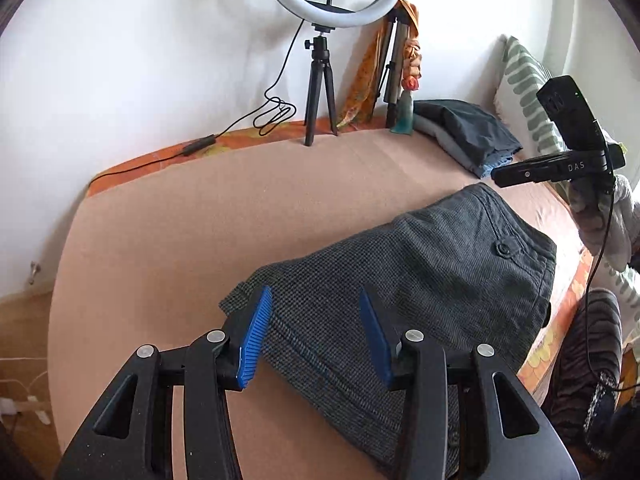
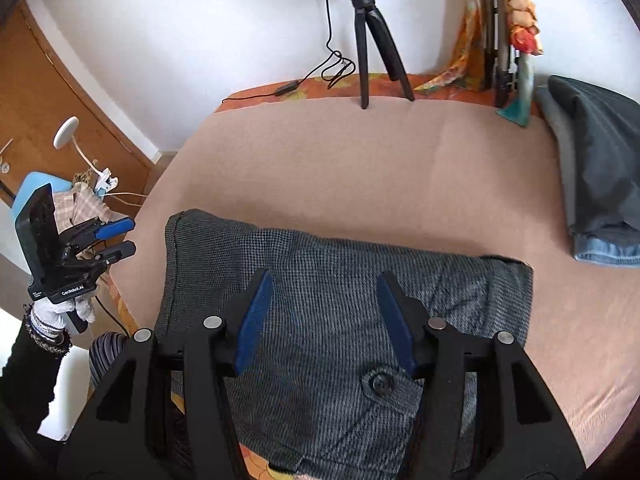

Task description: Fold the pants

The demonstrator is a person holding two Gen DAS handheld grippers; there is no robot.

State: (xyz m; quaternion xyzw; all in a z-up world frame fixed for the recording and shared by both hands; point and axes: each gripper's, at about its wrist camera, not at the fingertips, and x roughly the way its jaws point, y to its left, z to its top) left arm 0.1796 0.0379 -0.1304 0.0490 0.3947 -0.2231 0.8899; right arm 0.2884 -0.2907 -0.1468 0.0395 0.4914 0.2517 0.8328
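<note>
Grey folded pants lie lengthwise left-right on bed; both grippers' jaws parted, empty.

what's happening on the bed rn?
A person holds a two-finger gripper in each hand over a bed covered by a tan sheet. The grey woven pants lie folded into a compact rectangle on it, back-pocket button up. The left gripper and the right gripper are both open with nothing between the pads, clear of the cloth. A separate stack of dark folded clothes sits at the far end.
</note>
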